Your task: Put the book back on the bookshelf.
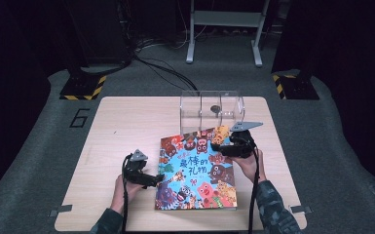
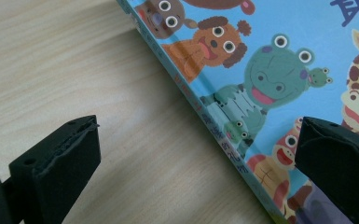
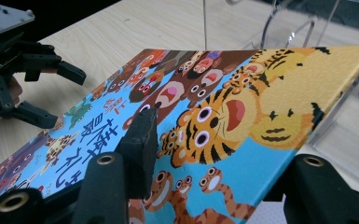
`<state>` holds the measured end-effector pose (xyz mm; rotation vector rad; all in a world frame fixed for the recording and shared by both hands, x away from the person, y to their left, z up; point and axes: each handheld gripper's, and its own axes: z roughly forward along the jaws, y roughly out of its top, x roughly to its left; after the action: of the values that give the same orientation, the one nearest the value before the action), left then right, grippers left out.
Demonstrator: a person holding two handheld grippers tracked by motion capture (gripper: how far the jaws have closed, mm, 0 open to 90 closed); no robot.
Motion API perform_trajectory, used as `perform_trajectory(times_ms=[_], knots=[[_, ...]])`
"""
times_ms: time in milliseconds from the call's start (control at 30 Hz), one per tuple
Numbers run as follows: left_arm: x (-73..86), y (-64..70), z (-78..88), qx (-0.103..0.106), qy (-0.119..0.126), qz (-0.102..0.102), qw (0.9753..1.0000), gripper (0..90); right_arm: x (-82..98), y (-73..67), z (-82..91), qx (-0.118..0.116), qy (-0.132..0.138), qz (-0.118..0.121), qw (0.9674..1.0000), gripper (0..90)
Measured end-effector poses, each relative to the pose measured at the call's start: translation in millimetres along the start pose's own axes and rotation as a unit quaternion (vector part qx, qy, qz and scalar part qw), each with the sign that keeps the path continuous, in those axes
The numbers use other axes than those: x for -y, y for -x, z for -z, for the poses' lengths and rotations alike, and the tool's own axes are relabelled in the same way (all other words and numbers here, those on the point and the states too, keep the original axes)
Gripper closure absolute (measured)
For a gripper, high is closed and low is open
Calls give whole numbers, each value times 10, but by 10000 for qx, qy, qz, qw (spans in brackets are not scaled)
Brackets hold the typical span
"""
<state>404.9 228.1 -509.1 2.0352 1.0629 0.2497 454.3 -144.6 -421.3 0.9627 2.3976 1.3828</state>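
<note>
Glossy card, bright with cartoon animals on blue: that is the picture book (image 1: pixel 196 169) you are working on, a flat hardcover lying on the pale wood-grain table (image 1: pixel 126 122), right of its middle and toward the near edge. Your right gripper (image 1: pixel 220 145) comes in from the right at the book's far right corner, your hand under it and the wrist roughly level. Its jaws are nearly closed and clamp that corner, one pad on the cover by the tiger and the other below the board; in the right gripper view the corner sits tilted up off the wood while the rest slopes down to the table.

Your left gripper (image 1: pixel 159 178) lies low at the book's left edge, near the near left corner, your hand behind it on the table side. Its jaws stand wide apart and hold nothing: one matte black pad (image 2: pixel 65 158) is over bare wood, the other over the cover, with the spine edge between them.

Just beyond the book, toward the far edge, stands a clear plastic rack (image 1: pixel 212 111) with curved dividers.
</note>
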Motion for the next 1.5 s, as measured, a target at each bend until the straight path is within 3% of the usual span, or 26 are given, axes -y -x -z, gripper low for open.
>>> perform_trajectory(times_ms=[33, 100, 333, 533, 567, 833, 900, 933, 1000, 1133, 1233, 1500], knots=[[-8, 4, 5, 10, 20, 80, 10000, 2, -12, -33, 25, 19, 60, 108, 9999, 495], [-33, -11, 12, 50, 41, 47, 10000, 2, -16, -50, 36, 15, 74, 78, 9999, 495], [-101, 6, 20, 109, 107, 83, 9998, 2, -49, -137, 96, 56, 306, 416, 9986, 495], [-170, 5, 11, 246, 191, 178, 9994, 6, -56, -170, 113, 59, 375, 470, 9982, 495], [-182, -17, 10, 391, 201, 196, 9988, 12, -62, -185, 123, 66, 403, 512, 9979, 495], [-224, -28, 4, 506, 244, 231, 9982, 23, -82, -234, 140, 79, 465, 622, 9969, 495], [-231, -32, -2, 619, 307, 244, 9973, 34, -87, -240, 136, 59, 476, 592, 9971, 495], [-234, -41, -18, 805, 347, 249, 9958, 69, -92, -246, 133, 49, 472, 576, 9972, 495], [-235, -28, -27, 894, 345, 326, 9949, 87, -96, -244, 125, 39, 456, 573, 9973, 495], [-250, -28, -25, 934, 318, 262, 9948, 102, -103, -239, 115, 44, 452, 562, 9974, 495], [-243, -54, -13, 1022, 303, 383, 9936, 132, -101, -227, 110, 16, 451, 557, 9974, 495], [-261, -93, -29, 1135, 255, 432, 9923, 141, -102, -223, 105, 6, 451, 569, 9974, 496]])
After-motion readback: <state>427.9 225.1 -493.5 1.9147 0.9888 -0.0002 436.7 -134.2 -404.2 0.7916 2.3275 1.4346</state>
